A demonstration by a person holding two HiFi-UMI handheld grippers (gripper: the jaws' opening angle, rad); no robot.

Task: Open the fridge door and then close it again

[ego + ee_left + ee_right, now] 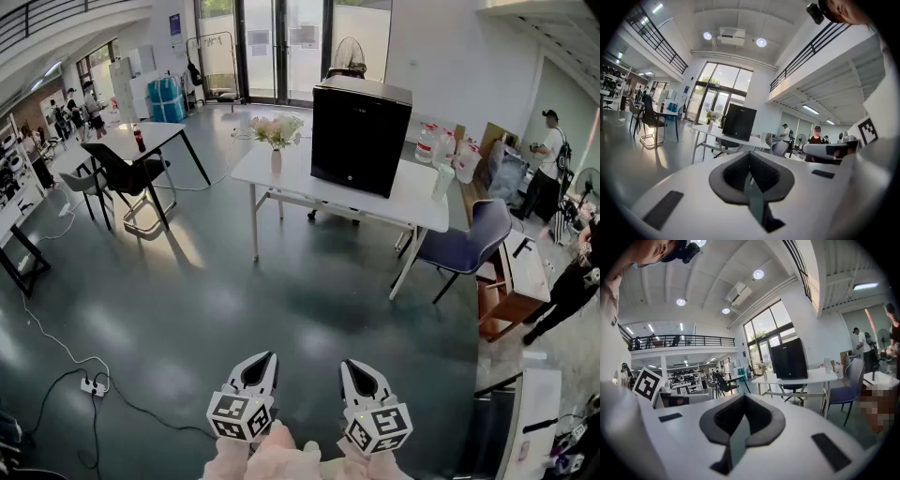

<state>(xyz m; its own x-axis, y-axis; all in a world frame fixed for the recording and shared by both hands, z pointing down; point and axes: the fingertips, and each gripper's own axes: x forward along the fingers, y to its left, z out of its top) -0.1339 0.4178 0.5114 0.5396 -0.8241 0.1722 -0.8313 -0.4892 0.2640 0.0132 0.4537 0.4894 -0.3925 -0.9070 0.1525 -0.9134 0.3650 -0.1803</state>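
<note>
Small black box-shaped fridge (360, 134), door shut, standing upright on the white surface (281, 174), well apart across the floor

The white plastic left gripper (264, 357) and white plastic right gripper (350, 365) each have a pointy black and grey front. The left cube (242, 413) and right cube (377, 427) are white with black square marks. Flat black strips (663, 209) sit on the white shells.
</note>
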